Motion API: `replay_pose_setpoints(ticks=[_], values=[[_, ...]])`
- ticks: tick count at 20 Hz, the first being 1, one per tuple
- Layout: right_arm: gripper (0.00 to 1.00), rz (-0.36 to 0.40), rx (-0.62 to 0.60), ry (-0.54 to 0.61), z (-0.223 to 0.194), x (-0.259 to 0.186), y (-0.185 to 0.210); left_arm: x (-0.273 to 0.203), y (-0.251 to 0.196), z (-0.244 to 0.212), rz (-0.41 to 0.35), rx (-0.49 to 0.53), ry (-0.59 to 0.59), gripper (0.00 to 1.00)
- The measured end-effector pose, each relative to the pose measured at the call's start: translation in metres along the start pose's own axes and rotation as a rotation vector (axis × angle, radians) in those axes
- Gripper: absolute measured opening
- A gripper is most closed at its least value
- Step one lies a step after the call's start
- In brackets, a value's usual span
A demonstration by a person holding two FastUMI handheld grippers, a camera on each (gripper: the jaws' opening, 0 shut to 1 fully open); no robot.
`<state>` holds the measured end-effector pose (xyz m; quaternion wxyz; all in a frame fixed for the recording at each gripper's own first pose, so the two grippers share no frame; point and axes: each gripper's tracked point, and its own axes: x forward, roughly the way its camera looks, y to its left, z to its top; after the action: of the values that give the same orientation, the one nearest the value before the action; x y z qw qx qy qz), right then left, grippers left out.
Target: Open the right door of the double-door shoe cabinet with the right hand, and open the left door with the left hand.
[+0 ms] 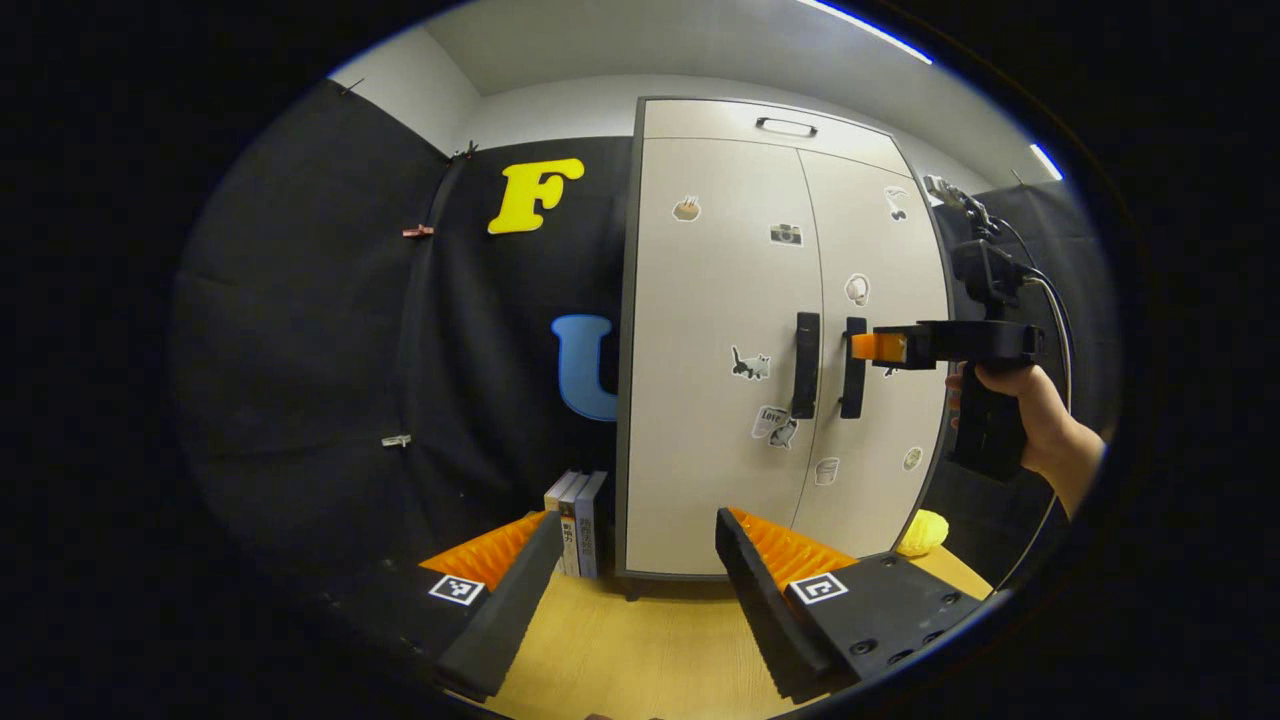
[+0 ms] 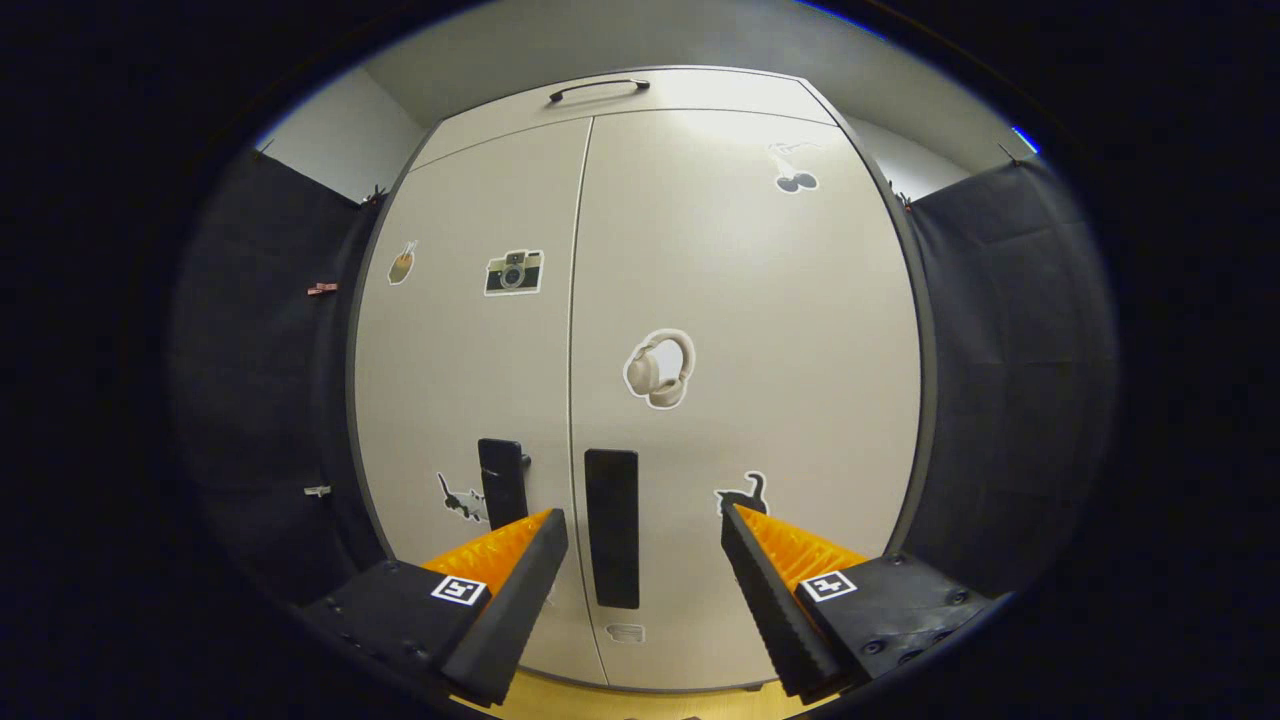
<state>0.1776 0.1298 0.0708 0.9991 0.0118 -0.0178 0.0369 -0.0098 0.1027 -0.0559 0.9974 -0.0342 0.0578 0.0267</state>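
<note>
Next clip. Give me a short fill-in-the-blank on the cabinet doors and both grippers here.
1. Both doors of the shoe cabinet are ____.
2. The right gripper has its fingers ____, the right door's handle showing between them.
3. Beside the cabinet stand several ____.

Missing words: closed; open; books

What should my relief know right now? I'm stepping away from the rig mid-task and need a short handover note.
Right gripper: open, level with the right door handle, which sits in the gap between its fingers; no contact visible yet.
Left gripper: open, holding nothing, held back from the shoe cabinet, above the wooden floor.
Both doors are shut; the left door handle is untouched.
Done: right-hand approach. Left: grip and pull the right door, then the left door with the left gripper.
</note>
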Motion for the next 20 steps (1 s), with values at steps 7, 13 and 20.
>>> replay_pose_setpoints(ticks=[7, 13, 20], values=[[0.97, -0.037, -0.041, 0.084, -0.027, 0.035, 0.009, -0.003, 0.04, -0.004, 0.077, -0.018, 0.005, 0.95], [0.52, -0.073, -0.022, 0.116, -0.034, 0.044, 0.013, -0.004, 0.057, -0.01, 0.09, -0.03, 0.007, 0.95], [0.28, -0.069, 0.014, 0.138, -0.034, 0.043, 0.012, -0.011, 0.068, -0.012, 0.065, -0.024, -0.003, 0.95]])
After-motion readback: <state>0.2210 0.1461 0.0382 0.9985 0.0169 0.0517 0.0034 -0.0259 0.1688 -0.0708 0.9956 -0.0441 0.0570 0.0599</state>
